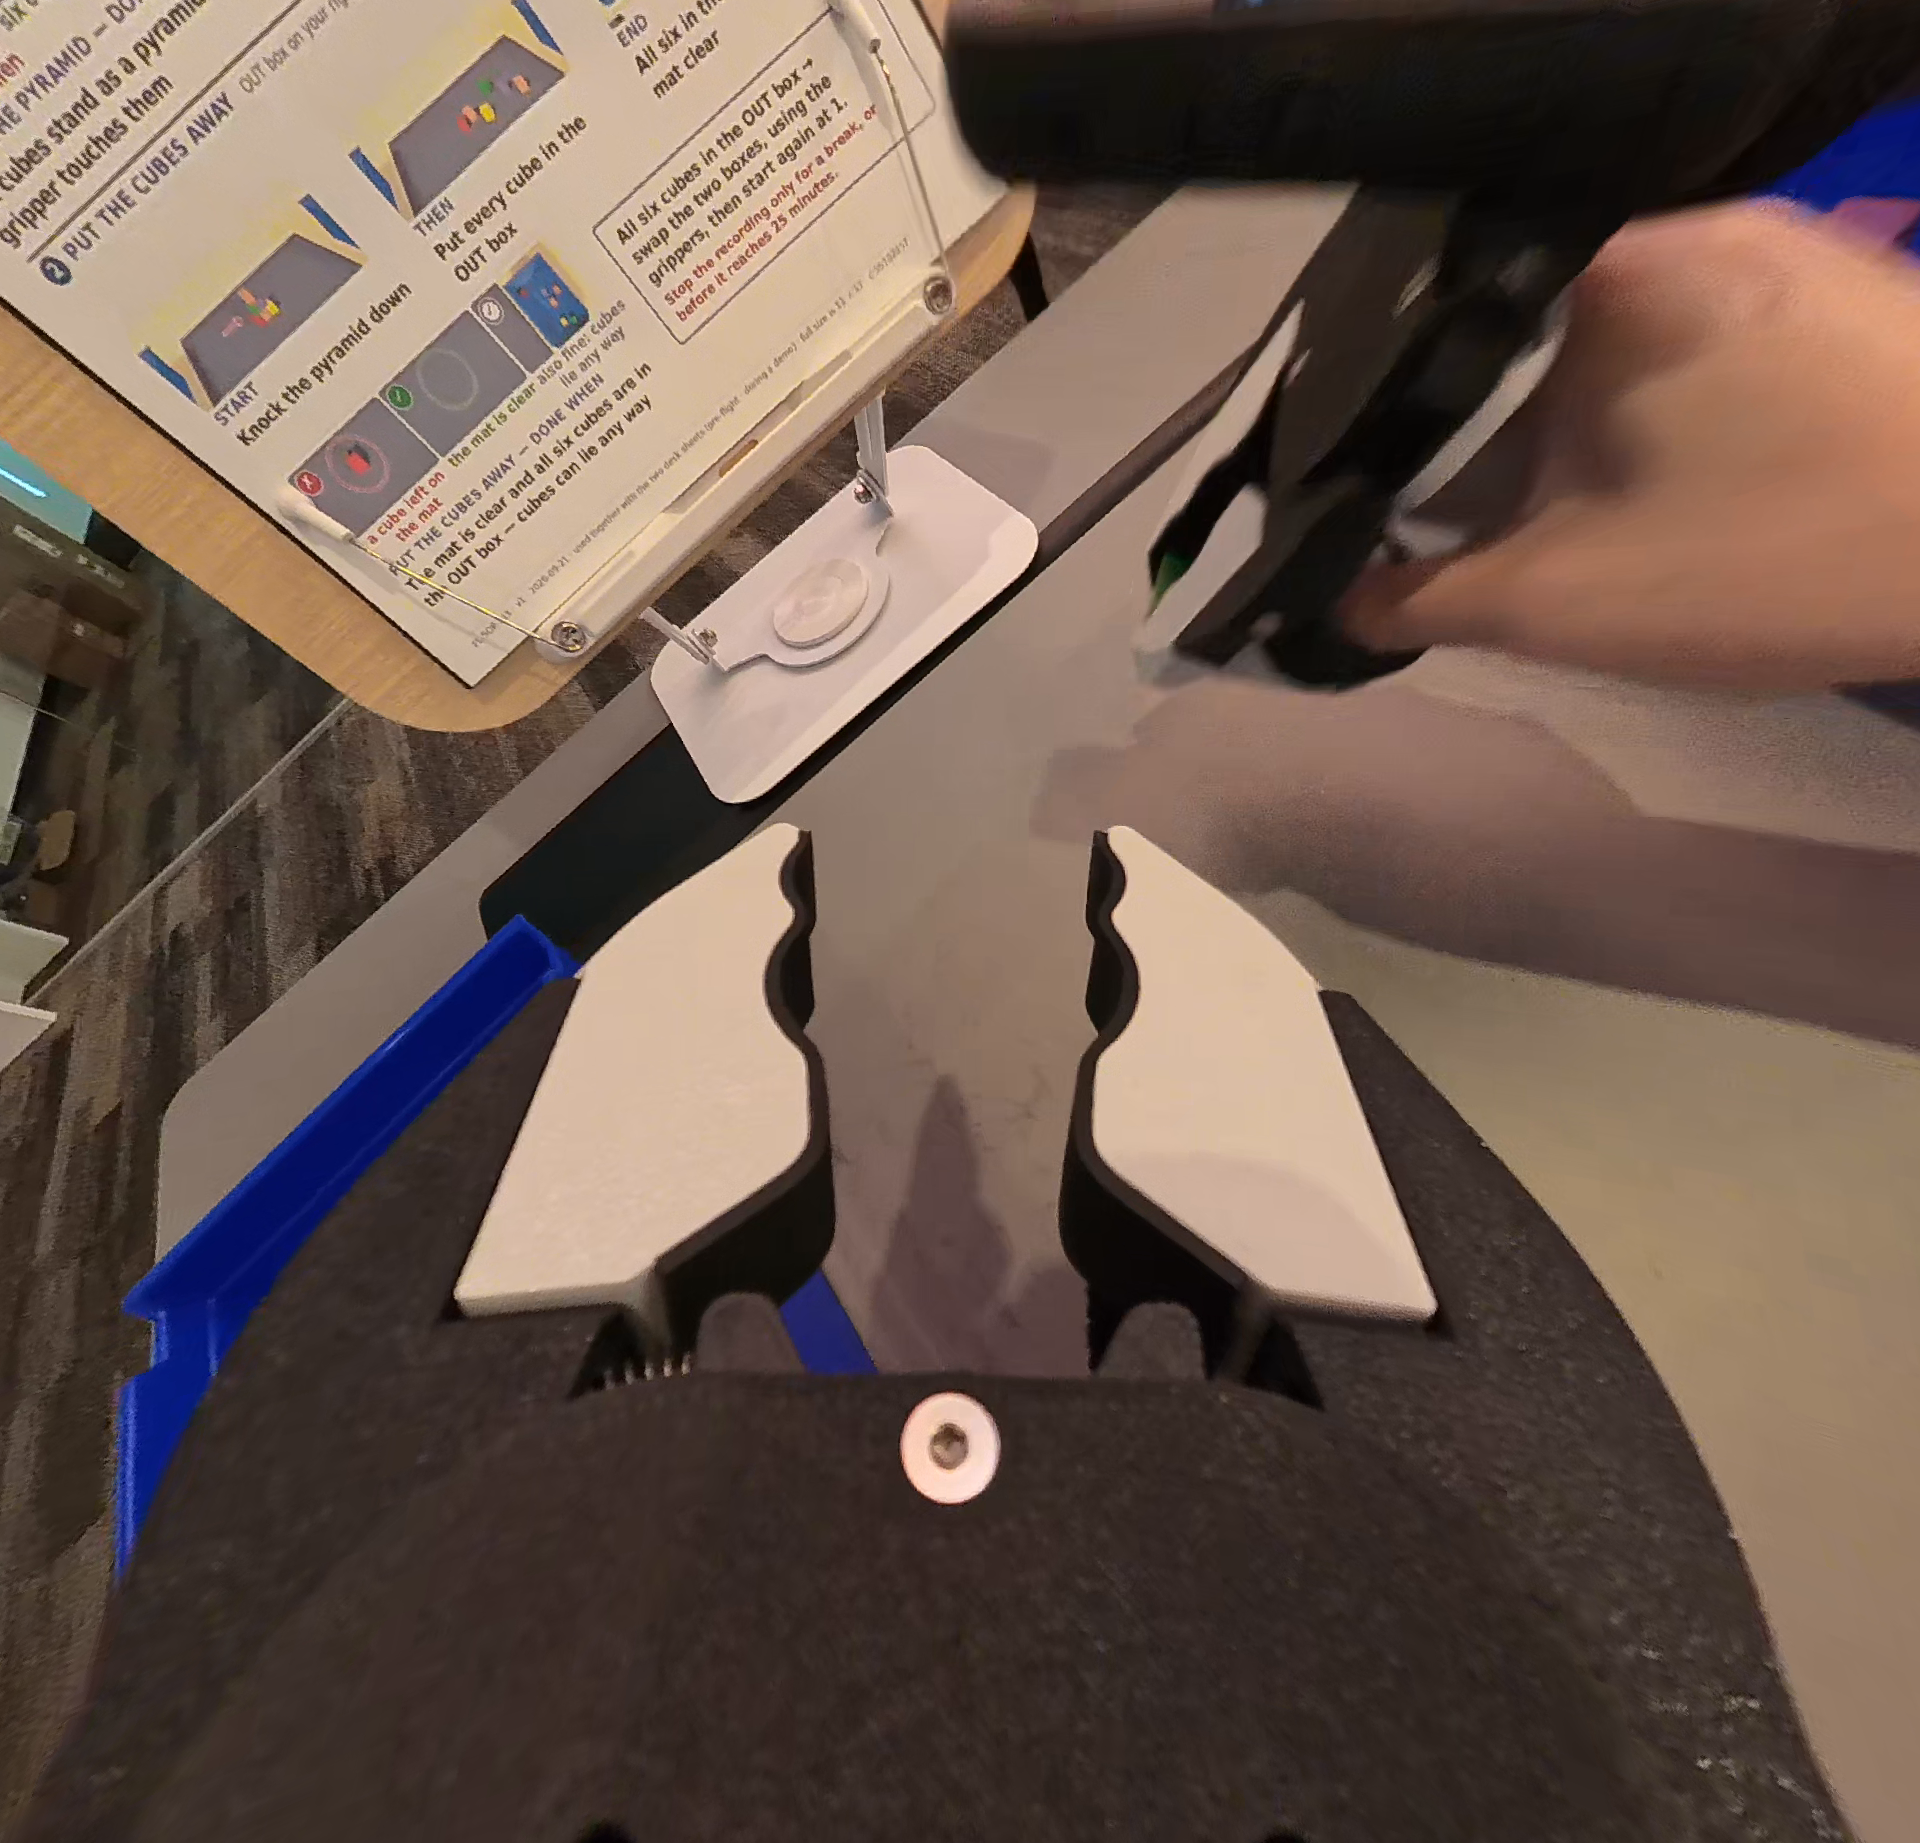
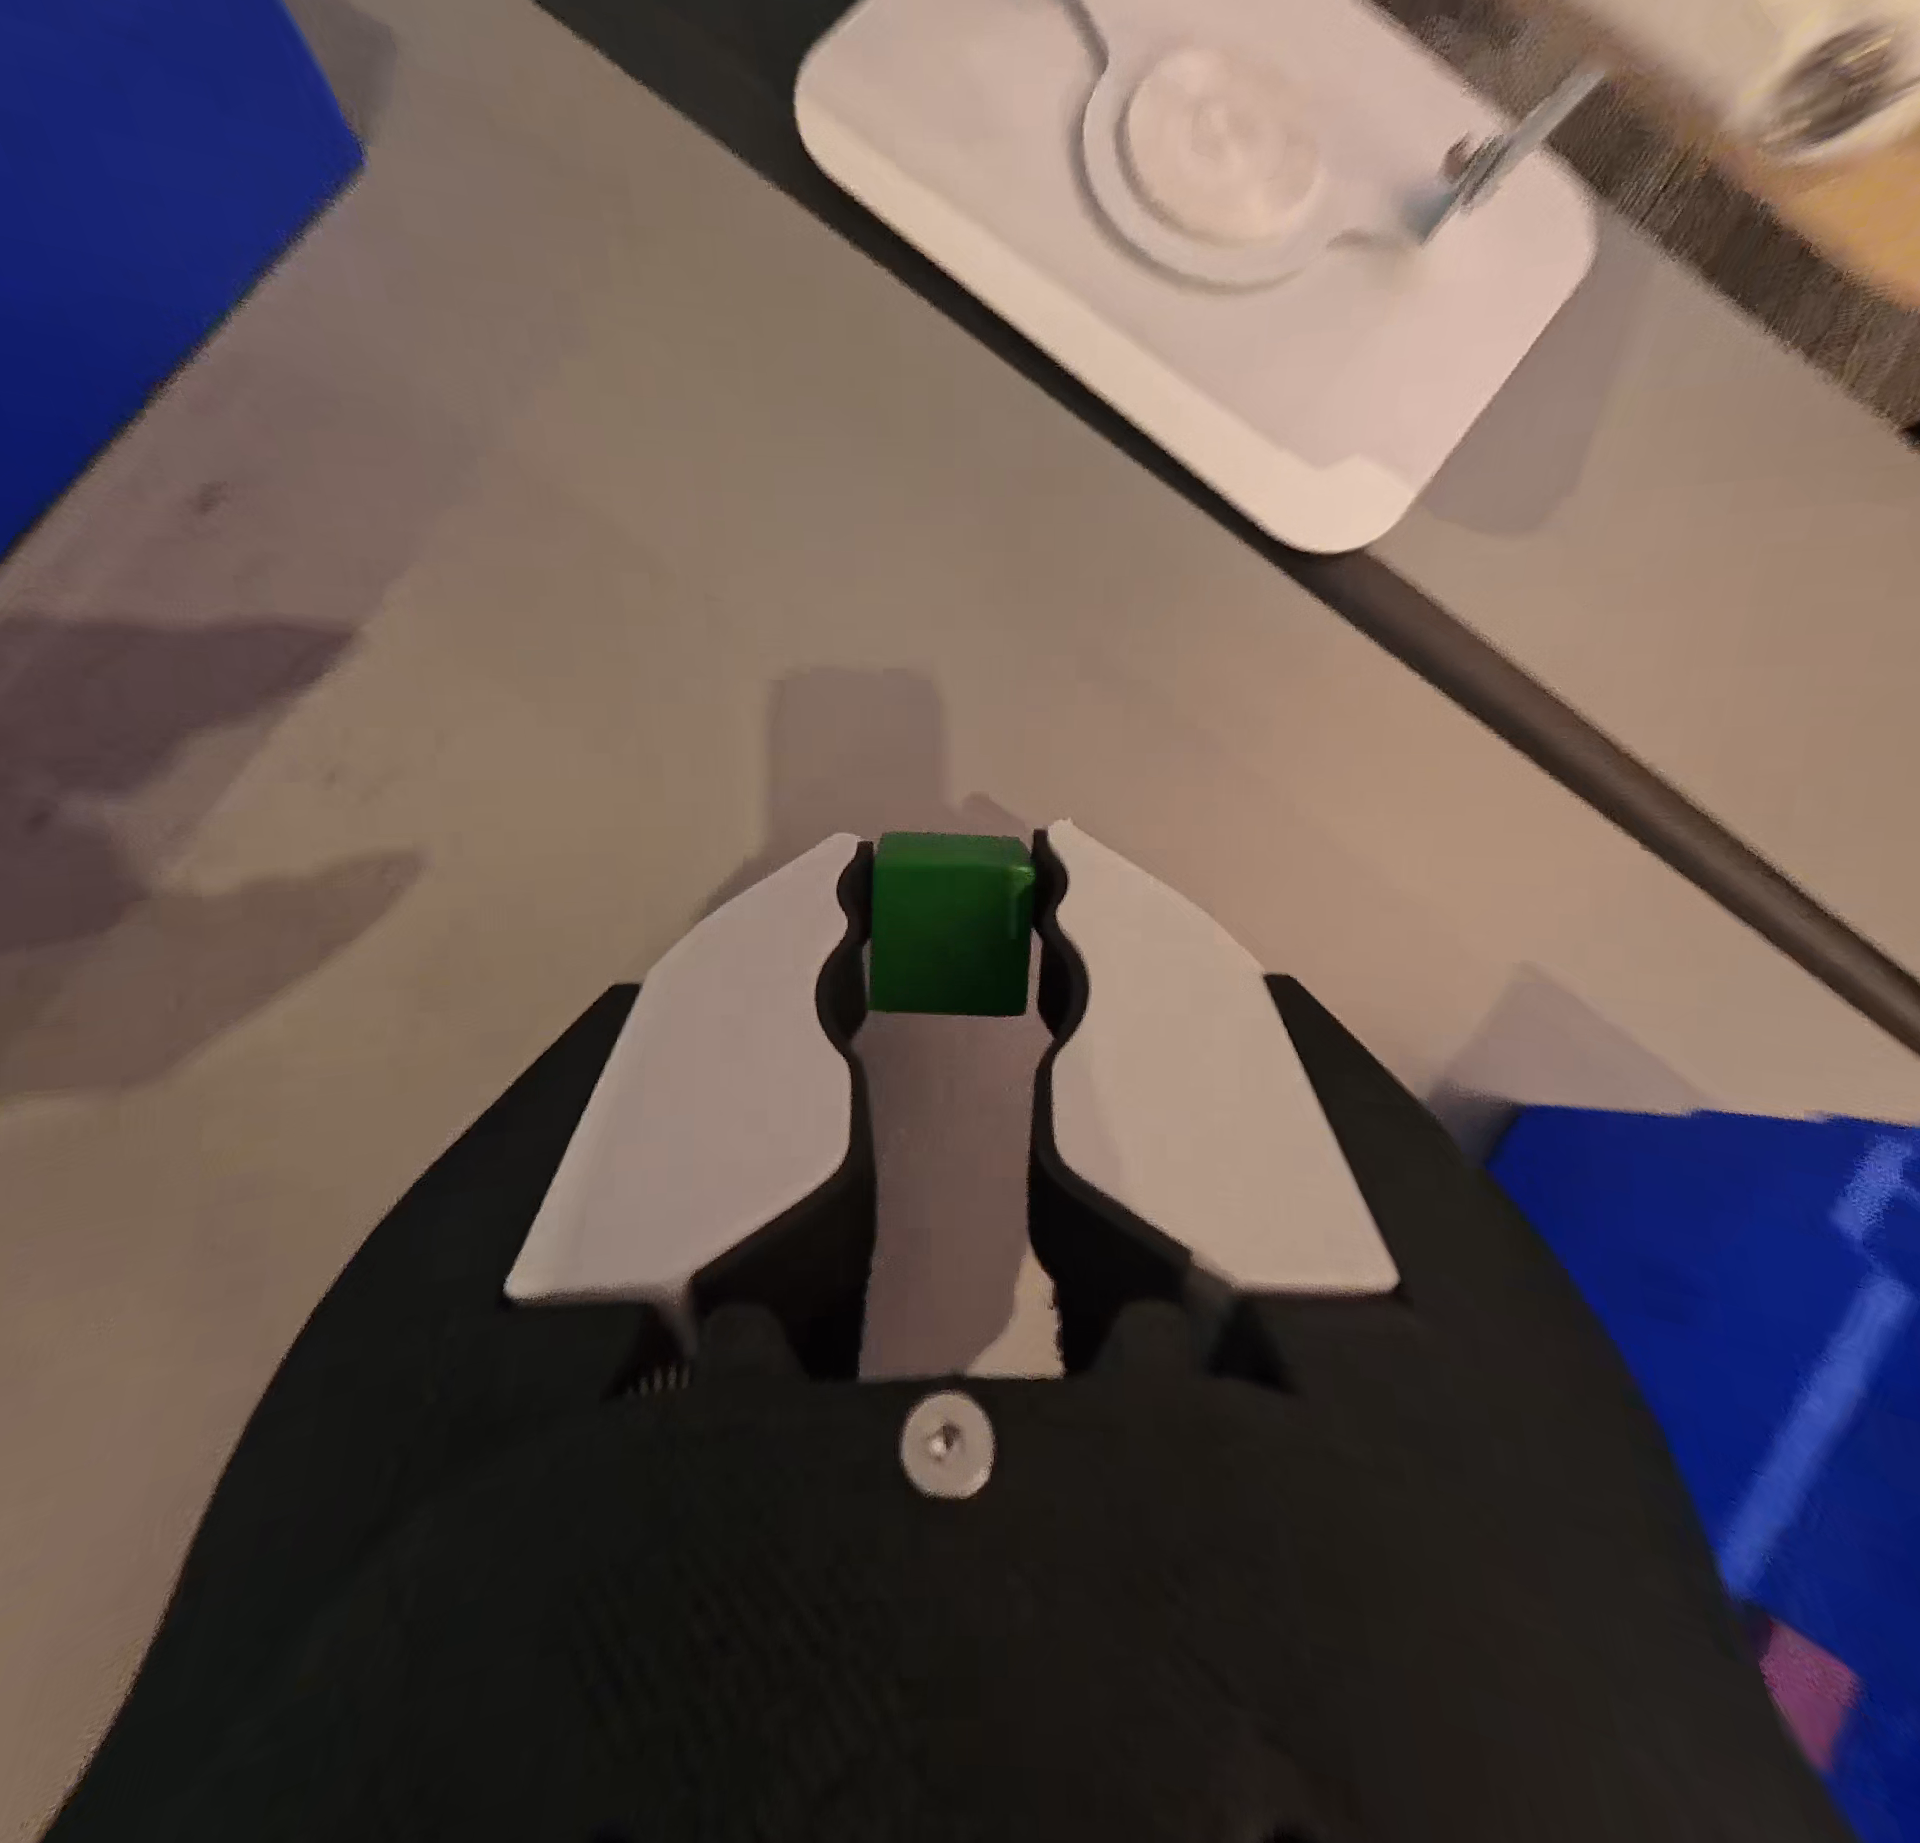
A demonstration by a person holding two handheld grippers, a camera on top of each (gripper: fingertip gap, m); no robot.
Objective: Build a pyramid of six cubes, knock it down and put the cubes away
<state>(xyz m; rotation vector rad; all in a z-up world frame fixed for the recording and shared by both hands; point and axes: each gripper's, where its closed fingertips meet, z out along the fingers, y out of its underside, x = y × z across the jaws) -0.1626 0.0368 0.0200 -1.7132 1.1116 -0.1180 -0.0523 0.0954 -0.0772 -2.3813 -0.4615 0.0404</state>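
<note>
My right gripper (image 2: 951, 848) is shut on a green cube (image 2: 945, 926) and holds it above the grey mat (image 2: 540, 567). In the left wrist view the right gripper (image 1: 1169, 598) shows blurred at the upper right, held by a hand (image 1: 1662, 463), with a sliver of the green cube (image 1: 1169, 569) at its tip, low over the mat (image 1: 1351, 1014). My left gripper (image 1: 948, 843) is open and empty above the mat, next to a blue box (image 1: 312, 1170) at its left. A purple cube (image 2: 1813, 1689) shows in the blue box (image 2: 1766, 1326) at lower right.
A white stand base (image 1: 842, 619) holds an instruction sheet (image 1: 447, 235) at the far edge of the mat; the base also shows in the right wrist view (image 2: 1247, 339). Another blue box (image 2: 156, 183) sits at upper left. A wooden table (image 1: 208, 567) and carpet (image 1: 260, 858) lie beyond. Tip to tip, the grippers are about 15 cm apart.
</note>
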